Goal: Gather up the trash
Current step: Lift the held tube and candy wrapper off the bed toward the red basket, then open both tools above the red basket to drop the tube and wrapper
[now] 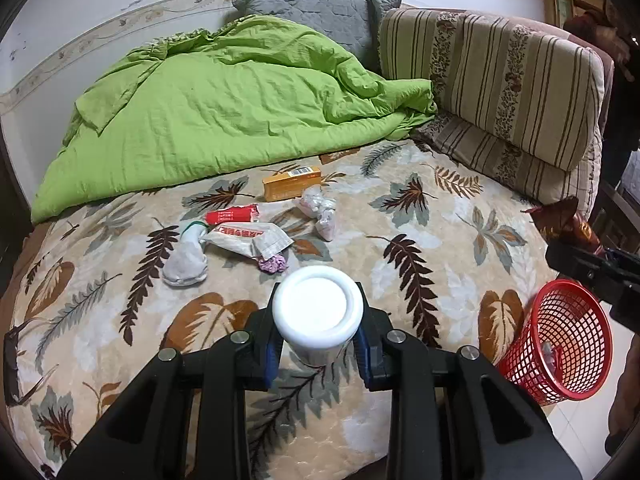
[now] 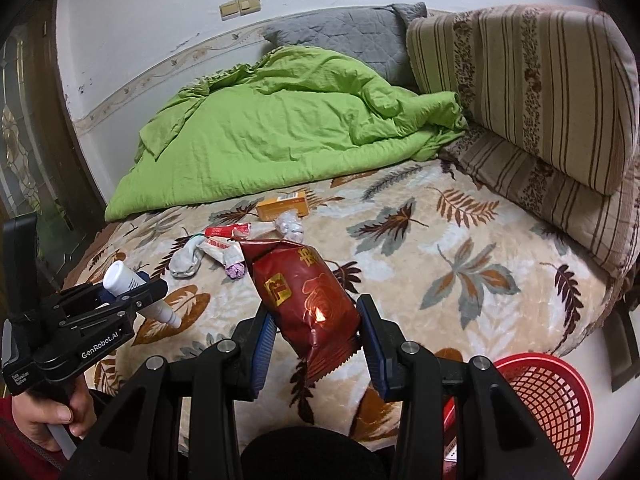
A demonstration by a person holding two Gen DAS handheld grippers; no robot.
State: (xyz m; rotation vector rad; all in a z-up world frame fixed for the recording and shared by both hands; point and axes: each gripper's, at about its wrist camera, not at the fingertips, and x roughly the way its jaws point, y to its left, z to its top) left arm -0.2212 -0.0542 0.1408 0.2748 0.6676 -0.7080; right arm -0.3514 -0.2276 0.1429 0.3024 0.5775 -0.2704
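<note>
My left gripper (image 1: pixel 318 344) is shut on a white plastic bottle (image 1: pixel 318 312), held above the bed's near edge; it also shows in the right wrist view (image 2: pixel 124 280). My right gripper (image 2: pixel 316 340) is shut on a dark red snack bag (image 2: pixel 304 296), also seen at the right in the left wrist view (image 1: pixel 560 220). A red mesh basket (image 1: pixel 560 344) stands on the floor at the bed's right corner, with something white inside. On the bed lie an orange box (image 1: pixel 292 184), a red-and-white tube (image 1: pixel 232 214), a white packet (image 1: pixel 248 238), a sock (image 1: pixel 186 258), a purple wad (image 1: pixel 273 264) and crumpled plastic (image 1: pixel 320 210).
A green quilt (image 1: pixel 224 120) covers the back of the bed. Striped cushions (image 1: pixel 508 92) stack at the right. A grey pillow (image 1: pixel 320 8) leans on the wall. The leaf-patterned blanket (image 1: pixel 400 248) covers the mattress. A dark door frame (image 2: pixel 24 140) stands at the left.
</note>
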